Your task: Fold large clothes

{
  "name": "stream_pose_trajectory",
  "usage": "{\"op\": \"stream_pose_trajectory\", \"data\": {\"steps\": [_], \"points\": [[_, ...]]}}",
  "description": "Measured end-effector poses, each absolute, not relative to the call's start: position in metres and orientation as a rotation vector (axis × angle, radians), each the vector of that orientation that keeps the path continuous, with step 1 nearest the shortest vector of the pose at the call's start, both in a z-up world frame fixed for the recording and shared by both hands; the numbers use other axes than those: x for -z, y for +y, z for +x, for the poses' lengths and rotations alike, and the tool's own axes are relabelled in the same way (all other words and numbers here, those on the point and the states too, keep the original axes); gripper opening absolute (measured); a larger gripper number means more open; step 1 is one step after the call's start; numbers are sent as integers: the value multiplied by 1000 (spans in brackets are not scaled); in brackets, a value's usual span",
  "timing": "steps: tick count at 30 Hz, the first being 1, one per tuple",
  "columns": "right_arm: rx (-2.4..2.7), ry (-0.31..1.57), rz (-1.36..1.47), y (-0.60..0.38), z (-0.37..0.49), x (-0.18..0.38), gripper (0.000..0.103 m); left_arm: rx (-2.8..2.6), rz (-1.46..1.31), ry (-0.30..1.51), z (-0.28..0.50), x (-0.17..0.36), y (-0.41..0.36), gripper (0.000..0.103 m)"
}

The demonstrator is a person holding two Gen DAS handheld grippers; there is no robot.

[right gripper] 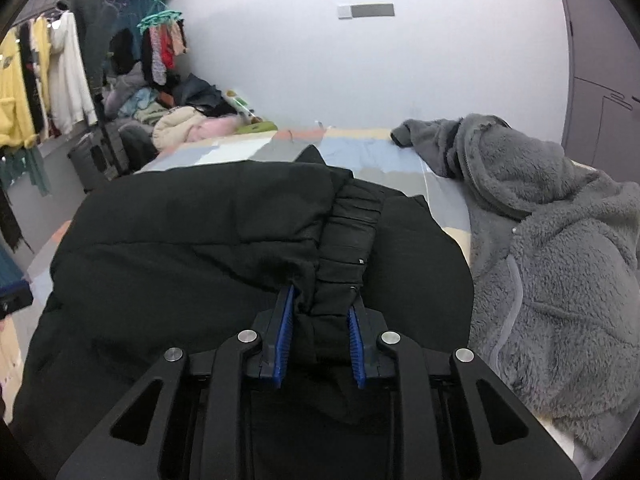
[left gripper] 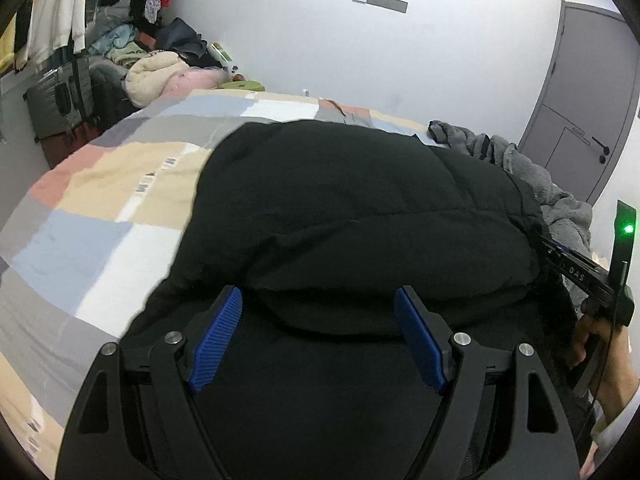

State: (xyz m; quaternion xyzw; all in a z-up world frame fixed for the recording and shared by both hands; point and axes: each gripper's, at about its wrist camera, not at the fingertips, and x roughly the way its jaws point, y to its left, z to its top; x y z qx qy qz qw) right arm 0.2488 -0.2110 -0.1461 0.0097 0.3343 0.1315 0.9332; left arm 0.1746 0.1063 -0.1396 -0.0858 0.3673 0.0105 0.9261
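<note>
The black puffer jacket [left gripper: 360,208] lies bunched on the patchwork bed [left gripper: 120,184]. The right hand-held gripper [right gripper: 320,312] pinches its ribbed cuff; the left hand-held gripper [left gripper: 318,320] gapes wide, holding nothing. A grey fleece [right gripper: 552,248] lies beside the jacket; a clothes rail [right gripper: 48,80] stands beyond it.

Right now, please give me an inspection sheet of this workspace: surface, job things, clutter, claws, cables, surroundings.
Surface: bed with a patchwork cover in pastel blocks.
Job things: black jacket lying puffed up on the bed.
Clutter: grey fleece on the bed, beside the jacket.
Claws: left claw open over the jacket's near edge, gripping nothing; right claw shut on a bunched fold of the jacket.
Cables: thin dark cable by the right hand.
Surroundings: hanging clothes, clothes pile, grey door, white wall.
</note>
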Motion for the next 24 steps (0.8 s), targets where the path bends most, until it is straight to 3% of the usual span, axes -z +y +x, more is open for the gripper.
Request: {"op": "stream_pose_trajectory", "data": {"steps": [2,5,7,14,24], "points": [[-292,676,17,-212,238,139,27,-23,-148,759,174,136,116,79],[-311,661,13,-220,220,132,48,-34,-74,778,177,137,130,82],[-312,651,8,-229,208,131,71,-61,-24,796,181,146,140,84],[-209,729,-141,-241,200,165,73,-185,-9,947,209,196,166,85],[-149,760,-128,-246,231,188,74,-326,-166,925,235,215,193,85]]}}
